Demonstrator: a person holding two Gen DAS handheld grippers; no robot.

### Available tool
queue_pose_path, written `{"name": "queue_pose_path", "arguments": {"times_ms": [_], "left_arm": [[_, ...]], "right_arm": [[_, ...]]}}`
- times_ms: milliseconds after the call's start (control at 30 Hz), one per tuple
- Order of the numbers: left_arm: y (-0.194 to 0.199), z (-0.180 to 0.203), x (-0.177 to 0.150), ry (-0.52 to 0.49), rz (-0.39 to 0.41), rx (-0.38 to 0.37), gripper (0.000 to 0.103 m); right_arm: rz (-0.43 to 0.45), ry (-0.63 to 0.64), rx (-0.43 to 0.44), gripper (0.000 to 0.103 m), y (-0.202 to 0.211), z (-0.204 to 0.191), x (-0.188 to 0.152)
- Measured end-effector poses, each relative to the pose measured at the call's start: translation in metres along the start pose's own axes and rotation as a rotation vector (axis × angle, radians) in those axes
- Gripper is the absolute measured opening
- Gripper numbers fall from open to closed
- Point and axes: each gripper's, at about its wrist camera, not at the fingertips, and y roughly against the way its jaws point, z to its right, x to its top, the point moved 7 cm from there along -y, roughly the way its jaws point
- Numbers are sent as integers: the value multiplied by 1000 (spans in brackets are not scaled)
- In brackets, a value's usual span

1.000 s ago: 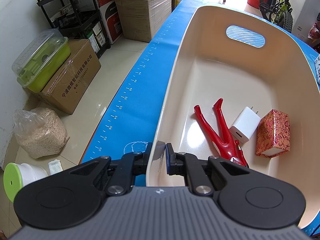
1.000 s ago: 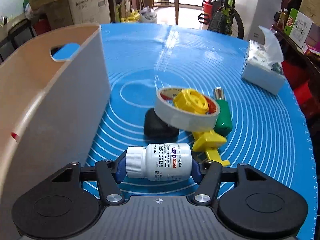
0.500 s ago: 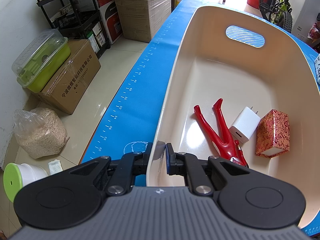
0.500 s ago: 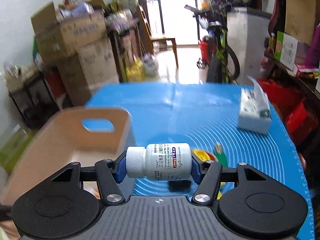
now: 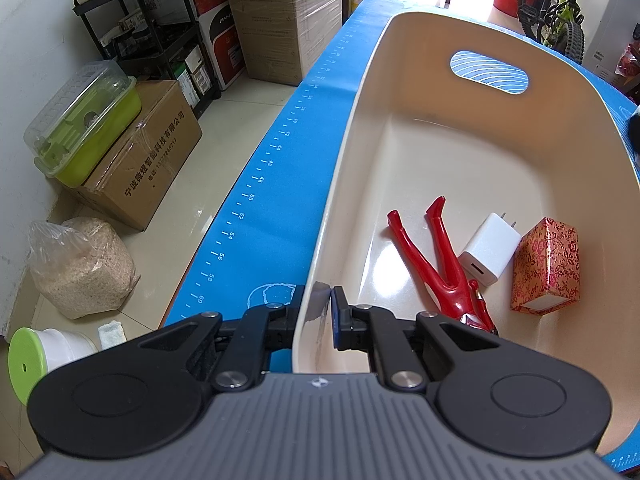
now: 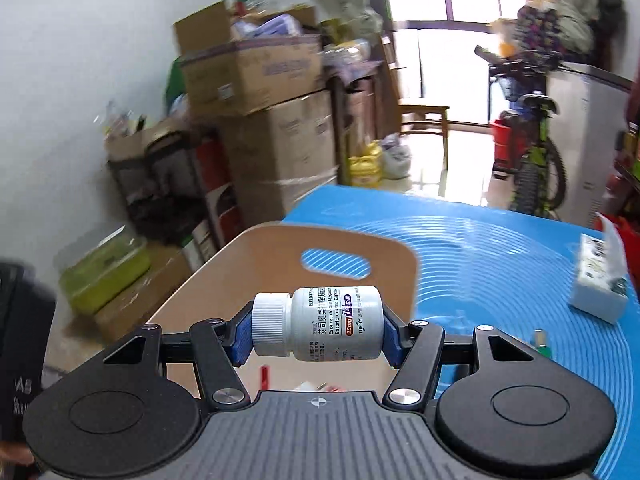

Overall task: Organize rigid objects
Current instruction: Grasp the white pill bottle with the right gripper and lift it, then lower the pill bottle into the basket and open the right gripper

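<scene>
Up off the counter we lifted the bottle, pinched in our right hand-held gripper, toward the bin, whose rim our left hand-held gripper clamped.

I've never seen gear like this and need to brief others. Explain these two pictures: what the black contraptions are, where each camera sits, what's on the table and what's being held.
There is no robot here. A person carries a handheld two-finger gripper in each hand, and each has a wide-angle camera looking forward along its fingers. The black shapes at the bottom of each picture are the grippers themselves.

The left wrist view shows the left gripper, jaws pinched on the rim of a cream tub that stands on a blue mat. Inside the tub lie red pliers, a white charger and a red patterned box.

The right wrist view shows the right gripper raised in the air, jaws clamped on the ends of a white pill bottle held sideways, with the tub beyond and below it. A tissue box sits further right on the mat.
</scene>
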Motion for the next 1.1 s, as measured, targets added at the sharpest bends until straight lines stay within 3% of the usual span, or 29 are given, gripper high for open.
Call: {"name": "queue_pose_path", "arguments": {"times_ms": [333, 600, 833, 1100], "left_arm": [[0, 0, 0, 0, 0, 0, 14], [0, 0, 0, -2, 0, 1, 14], [0, 0, 0, -2, 0, 1, 14], [0, 1, 0, -2, 0, 2, 14]], "right_arm": [[-144, 112, 18, 65, -25, -37, -28], [-283, 176, -28, 65, -48, -42, -51], [-274, 146, -10, 74, -43, -39, -46], [-167, 97, 17, 78, -13, -22, -19]]}}
